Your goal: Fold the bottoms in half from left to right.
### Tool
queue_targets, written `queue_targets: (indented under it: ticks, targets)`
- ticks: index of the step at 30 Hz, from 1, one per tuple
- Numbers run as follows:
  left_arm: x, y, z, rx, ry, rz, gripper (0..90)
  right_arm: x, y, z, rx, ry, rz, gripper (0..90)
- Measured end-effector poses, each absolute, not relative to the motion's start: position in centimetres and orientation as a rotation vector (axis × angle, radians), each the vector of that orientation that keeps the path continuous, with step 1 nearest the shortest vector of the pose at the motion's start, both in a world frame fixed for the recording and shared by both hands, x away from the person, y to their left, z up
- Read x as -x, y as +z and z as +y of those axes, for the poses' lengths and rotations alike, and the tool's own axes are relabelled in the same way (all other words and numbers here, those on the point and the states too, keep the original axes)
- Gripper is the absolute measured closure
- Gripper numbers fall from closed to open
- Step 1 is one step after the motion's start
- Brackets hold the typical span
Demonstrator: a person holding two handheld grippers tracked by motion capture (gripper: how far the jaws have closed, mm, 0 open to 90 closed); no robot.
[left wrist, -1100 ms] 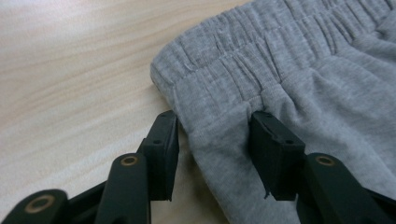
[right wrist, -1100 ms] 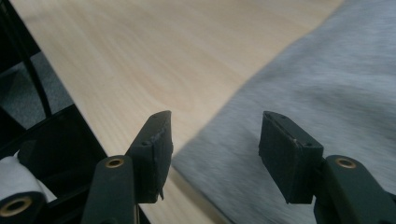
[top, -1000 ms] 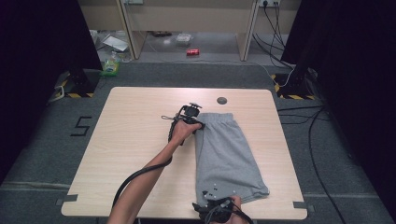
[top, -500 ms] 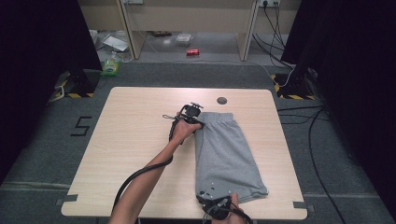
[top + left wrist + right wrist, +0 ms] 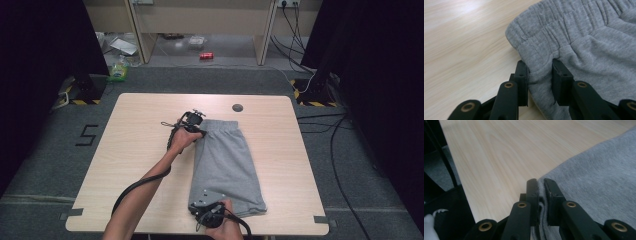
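Now both grippers, left [image 5: 539, 75] and right [image 5: 541, 192], had just clenched onto the grey shorts [image 5: 225, 160], readying a fold across the worktop [image 5: 135, 150].

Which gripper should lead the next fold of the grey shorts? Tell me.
Probably the right gripper: it already pinches the hem of the grey shorts firmly. The left gripper has been closing on the waistband, its grip looks looser.
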State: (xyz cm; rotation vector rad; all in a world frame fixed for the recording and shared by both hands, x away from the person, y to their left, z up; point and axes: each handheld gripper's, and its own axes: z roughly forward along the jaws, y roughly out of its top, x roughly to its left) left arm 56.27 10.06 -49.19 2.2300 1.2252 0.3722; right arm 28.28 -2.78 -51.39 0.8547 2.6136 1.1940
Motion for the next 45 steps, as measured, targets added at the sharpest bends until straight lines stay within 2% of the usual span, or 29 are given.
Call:
queue_targets:
  ticks: [12,19,25,31,45]
  targets:
    - [-55.6,-49.0,15.2,-2.21,0.378,1.267,68.8,-28.8,-51.5,3.0,-0.793,1.243,2.689,82.9]
    - [-55.6,-49.2,16.5,-2.206,0.368,1.287,68.1,-28.8,-51.6,4.6,-0.775,1.251,2.707,81.6]
    - [-55.6,-49.4,16.5,-2.205,0.368,1.297,66.5,-28.8,-51.1,4.3,-0.806,1.286,2.702,69.7]
    - [-55.7,-49.4,16.6,-2.187,0.351,1.317,66.0,-29.4,-49.6,2.9,-0.836,1.326,2.642,66.2]
    - [-55.6,-49.5,16.5,-2.178,0.358,1.323,65.9,-32.2,-47.4,-0.6,-0.931,1.347,2.525,64.1]
